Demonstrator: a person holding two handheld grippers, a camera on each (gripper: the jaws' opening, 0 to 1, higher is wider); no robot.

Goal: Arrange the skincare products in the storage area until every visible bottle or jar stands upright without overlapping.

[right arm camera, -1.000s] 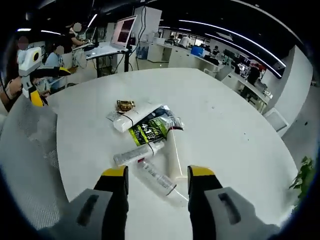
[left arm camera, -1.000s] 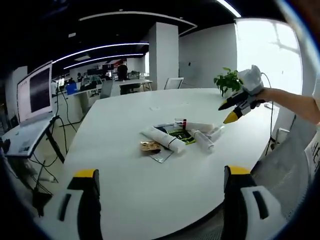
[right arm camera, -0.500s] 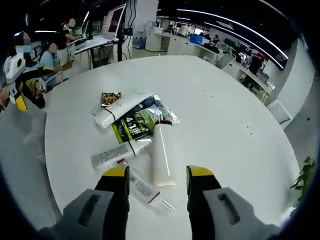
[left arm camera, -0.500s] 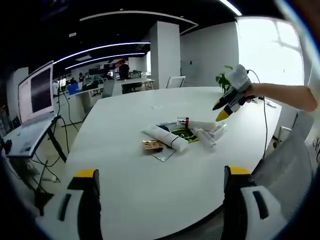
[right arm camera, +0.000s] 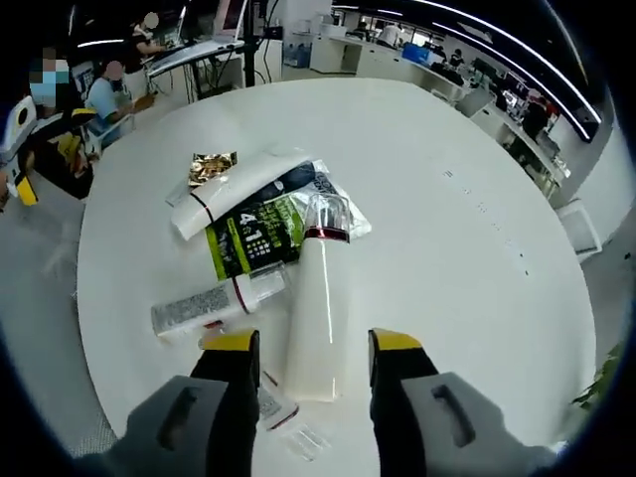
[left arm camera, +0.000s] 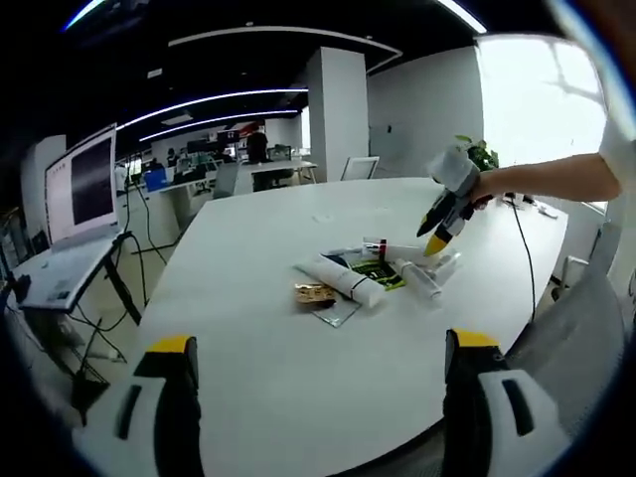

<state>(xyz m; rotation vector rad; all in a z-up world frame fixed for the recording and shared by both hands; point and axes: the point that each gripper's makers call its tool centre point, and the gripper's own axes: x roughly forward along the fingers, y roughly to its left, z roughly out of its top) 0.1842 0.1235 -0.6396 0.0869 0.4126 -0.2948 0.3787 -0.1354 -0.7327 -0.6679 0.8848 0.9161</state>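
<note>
Several skincare items lie flat in a pile on the round white table [right arm camera: 477, 199]. A long white tube with a clear cap [right arm camera: 318, 298] points away from my right gripper [right arm camera: 312, 343], which hovers open just above the tube's near end. Beside it lie a green-and-black sachet [right arm camera: 253, 238], a white tube with a black band [right arm camera: 224, 194], a gold sachet [right arm camera: 211, 166], a small printed tube [right arm camera: 204, 308] and a clear bottle [right arm camera: 273, 407] under the left jaw. In the left gripper view, my left gripper [left arm camera: 323, 343] stands open, well short of the pile [left arm camera: 363, 276], while the right gripper [left arm camera: 442, 214] hangs over the pile's right end.
A grey mesh chair [left arm camera: 586, 328] stands at the table's right edge. Desks with monitors [left arm camera: 84, 184] fill the room at left, and a potted plant [left arm camera: 477, 154] stands behind the table. People sit at a desk [right arm camera: 104, 94] beyond the table's edge.
My right gripper has moved down and forward over the pile, so the long white tube now lies between its jaws. The left gripper has barely shifted.
</note>
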